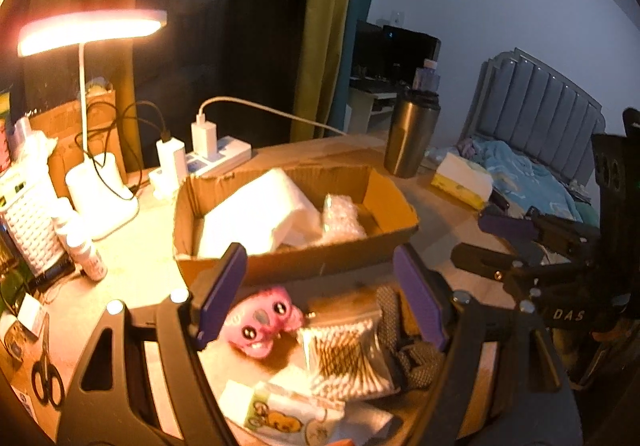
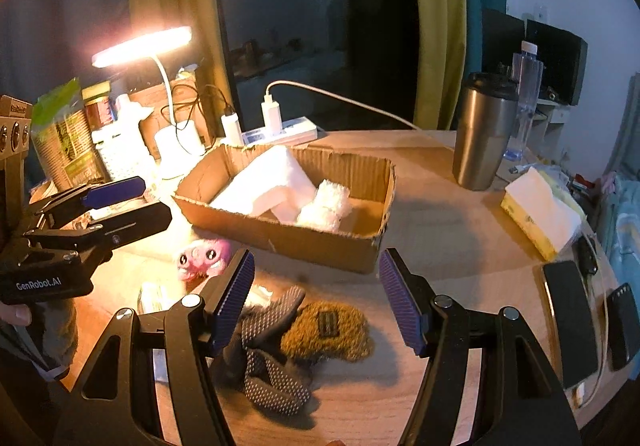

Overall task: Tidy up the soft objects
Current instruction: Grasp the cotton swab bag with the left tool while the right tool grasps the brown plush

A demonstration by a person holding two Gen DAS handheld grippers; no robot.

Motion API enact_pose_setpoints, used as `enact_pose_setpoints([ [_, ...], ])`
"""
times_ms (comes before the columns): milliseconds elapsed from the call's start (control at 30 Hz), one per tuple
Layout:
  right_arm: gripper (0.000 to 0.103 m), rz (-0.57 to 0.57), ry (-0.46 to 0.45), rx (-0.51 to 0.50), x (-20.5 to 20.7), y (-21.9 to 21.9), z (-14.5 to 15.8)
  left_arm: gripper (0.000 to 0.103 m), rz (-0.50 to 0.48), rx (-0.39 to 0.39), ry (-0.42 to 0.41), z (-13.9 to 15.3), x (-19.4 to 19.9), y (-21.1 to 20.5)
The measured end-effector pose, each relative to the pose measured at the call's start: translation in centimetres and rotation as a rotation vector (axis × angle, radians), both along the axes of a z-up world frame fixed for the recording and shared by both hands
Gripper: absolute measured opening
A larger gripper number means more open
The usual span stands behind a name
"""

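Note:
A cardboard box on the desk holds a white foam piece and a white fluffy item. A pink plush toy lies in front of it. A bag of cotton swabs and a tissue pack lie near it. Grey dotted gloves and a brown fuzzy pouch lie under my right gripper, which is open and empty. My left gripper is open and empty above the plush and swabs.
A lit desk lamp, chargers on a power strip, a white basket, scissors, a steel tumbler, a tissue box and phones crowd the desk.

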State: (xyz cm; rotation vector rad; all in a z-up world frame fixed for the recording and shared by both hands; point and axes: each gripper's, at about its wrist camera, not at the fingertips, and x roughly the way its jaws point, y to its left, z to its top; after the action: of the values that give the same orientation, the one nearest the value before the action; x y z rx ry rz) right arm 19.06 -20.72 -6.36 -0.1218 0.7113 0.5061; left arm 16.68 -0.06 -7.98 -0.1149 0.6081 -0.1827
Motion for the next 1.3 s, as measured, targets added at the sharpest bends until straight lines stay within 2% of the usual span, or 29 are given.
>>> enact_pose_setpoints([
  [367,0.068,0.002,0.052,0.011,-0.6,-0.3,-2.5,0.077,-0.009,0.008,0.072,-3.0,-0.8,-1.1],
  [900,0.068,0.009,0.180,0.013,1.4,-0.5,-7.3,0.077,-0.031,0.051,0.230,-8.0,0.9,-2.3],
  [1300,0.068,0.008,0.212,-0.009,1.7,-0.8,-8.8,0.077,-0.063,0.083,0.268,-8.7,1.5,-3.5],
])
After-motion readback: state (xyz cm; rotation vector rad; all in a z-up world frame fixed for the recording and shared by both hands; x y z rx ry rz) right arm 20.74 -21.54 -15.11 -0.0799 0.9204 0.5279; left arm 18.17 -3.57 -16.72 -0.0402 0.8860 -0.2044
